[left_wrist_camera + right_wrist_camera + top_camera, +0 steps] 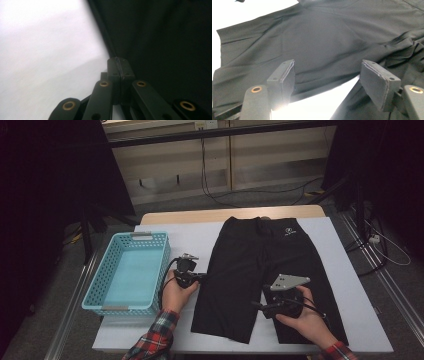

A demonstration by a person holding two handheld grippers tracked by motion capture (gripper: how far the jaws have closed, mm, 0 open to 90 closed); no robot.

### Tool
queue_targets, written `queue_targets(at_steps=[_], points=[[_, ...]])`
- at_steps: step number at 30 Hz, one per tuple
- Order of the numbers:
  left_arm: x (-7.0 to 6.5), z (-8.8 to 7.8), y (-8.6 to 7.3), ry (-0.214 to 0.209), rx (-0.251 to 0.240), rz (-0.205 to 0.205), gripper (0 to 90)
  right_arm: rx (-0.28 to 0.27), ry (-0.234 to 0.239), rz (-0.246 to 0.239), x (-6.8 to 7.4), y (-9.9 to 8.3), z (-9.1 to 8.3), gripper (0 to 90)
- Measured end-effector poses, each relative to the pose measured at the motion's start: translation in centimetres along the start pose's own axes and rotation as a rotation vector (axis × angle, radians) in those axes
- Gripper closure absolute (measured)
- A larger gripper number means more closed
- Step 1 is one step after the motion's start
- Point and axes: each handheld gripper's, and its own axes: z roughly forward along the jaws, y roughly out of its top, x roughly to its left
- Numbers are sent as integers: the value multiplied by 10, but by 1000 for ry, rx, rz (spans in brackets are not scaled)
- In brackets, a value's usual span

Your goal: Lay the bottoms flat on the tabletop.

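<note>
Black shorts (260,265) lie flat on the white table cover (195,240), waistband at the far side, legs toward me. My left gripper (202,276) is at the outer edge of the left leg. In the left gripper view its jaws stand together right on the hem of the shorts (160,37), pinching the fabric edge. My right gripper (257,306) hovers low over the crotch area near the inner leg edges. In the right gripper view its pads (283,75) stand wide apart above the shorts (324,42), with nothing pressed between them.
A light blue plastic basket (95,290) stands empty at the left of the table, close to my left hand. White cover shows between the shorts' legs (317,105). Cables run across the floor behind and to the right of the table.
</note>
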Motion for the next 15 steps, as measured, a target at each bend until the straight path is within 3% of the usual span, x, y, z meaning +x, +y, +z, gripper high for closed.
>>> queue_targets(at_steps=[3,6,9,10,12,15], points=[[2,-3,-2,19,-6,-15,899,-1,3,0,0,0,0,289],[4,-5,-4,9,3,-27,898,1,3,-1,0,0,0,289],[3,-6,-5,13,-2,-8,880,0,4,-3,1,0,0,286],[3,-7,-6,18,-4,3,846,-1,2,-7,1,1,0,285],[3,-8,-6,30,-26,17,670,-3,2,-7,1,1,0,280],[1,-14,-7,9,-58,30,498,-4,2,-6,2,1,0,271]])
